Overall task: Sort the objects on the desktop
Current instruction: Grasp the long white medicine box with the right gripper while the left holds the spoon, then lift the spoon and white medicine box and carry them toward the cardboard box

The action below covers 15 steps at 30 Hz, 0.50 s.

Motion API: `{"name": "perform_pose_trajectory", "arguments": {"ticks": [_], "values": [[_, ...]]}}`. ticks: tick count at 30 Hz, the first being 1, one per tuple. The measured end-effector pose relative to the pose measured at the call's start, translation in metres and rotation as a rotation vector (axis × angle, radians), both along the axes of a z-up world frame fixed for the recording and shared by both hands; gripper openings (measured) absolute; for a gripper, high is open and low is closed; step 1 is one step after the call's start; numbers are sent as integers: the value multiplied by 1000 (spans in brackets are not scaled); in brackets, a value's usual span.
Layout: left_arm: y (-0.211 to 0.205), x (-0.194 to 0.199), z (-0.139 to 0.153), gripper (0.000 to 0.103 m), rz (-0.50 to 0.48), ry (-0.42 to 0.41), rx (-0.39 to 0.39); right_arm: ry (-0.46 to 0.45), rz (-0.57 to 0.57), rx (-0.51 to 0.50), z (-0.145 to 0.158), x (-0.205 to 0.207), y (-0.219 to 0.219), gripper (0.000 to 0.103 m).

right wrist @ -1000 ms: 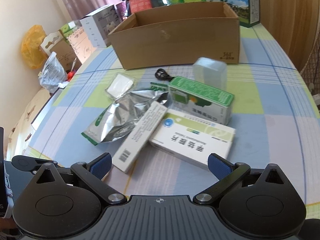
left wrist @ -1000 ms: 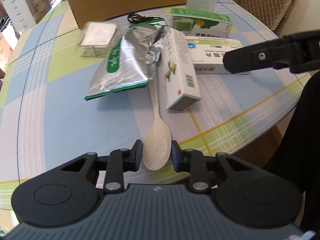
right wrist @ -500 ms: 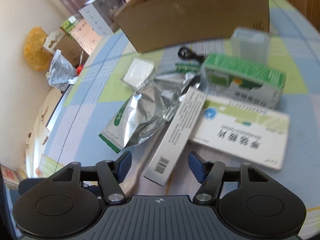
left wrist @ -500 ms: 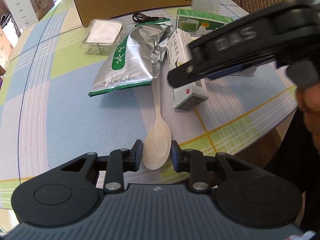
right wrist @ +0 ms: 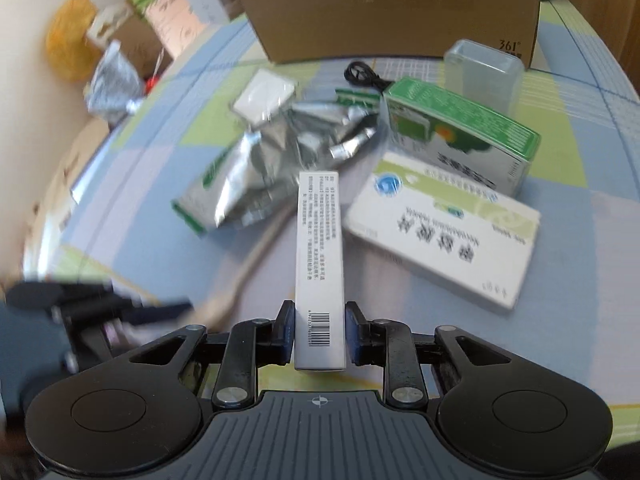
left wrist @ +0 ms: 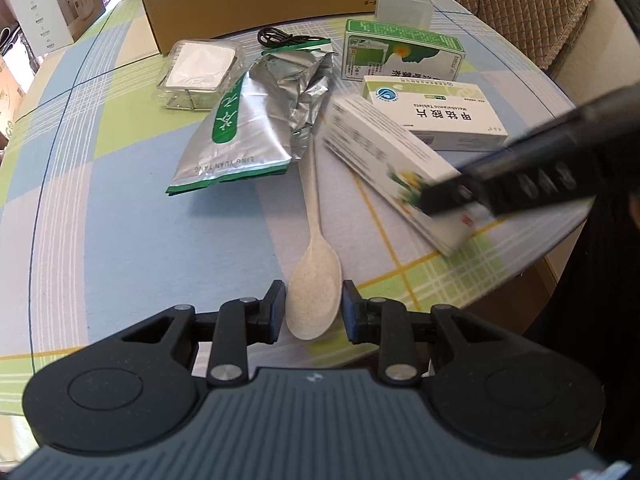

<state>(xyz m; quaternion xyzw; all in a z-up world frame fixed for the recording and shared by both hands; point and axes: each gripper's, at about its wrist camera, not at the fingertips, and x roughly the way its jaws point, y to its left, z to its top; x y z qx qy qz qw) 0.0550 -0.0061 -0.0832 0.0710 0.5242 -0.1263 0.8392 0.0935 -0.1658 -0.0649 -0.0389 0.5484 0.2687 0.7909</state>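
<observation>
A beige spoon [left wrist: 314, 280] lies on the checked tablecloth, its handle running under a silver foil bag [left wrist: 248, 132]. My left gripper [left wrist: 314, 312] is shut on the spoon's bowl. My right gripper [right wrist: 319, 330] is shut on the barcode end of a long narrow white box [right wrist: 320, 248]. In the left wrist view this box [left wrist: 384, 168] is blurred and angled toward the table's right edge, with the right gripper's fingers [left wrist: 520, 176] dark across it. A flat white tablet box [right wrist: 440, 240] and a green box [right wrist: 460, 136] lie just beyond.
An open cardboard box [right wrist: 400, 12] stands at the back. In front of it are a translucent tub [right wrist: 484, 72], a black cable [left wrist: 276, 36] and a clear tray with a white pad [left wrist: 200, 72]. The table's edge curves close on the right, by a chair [left wrist: 520, 12].
My right gripper came down, narrowed from wide open and shut on the long white box, which has swung out from beside the foil bag. My left gripper stays on the spoon.
</observation>
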Motion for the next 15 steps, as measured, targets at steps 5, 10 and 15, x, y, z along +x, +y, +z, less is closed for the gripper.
{"name": "perform_pose_trajectory", "arguments": {"ticks": [5, 10, 15], "values": [[-5, 1, -1, 25, 0, -4, -12, 2, 29, -13, -1, -9, -7, 24], [-4, 4, -4, 26, 10, 9, -42, -22, 34, -25, -2, -7, -3, 41], [4, 9, -4, 35, 50, 30, -105, -21, 39, -14, -5, -3, 3, 48]]}}
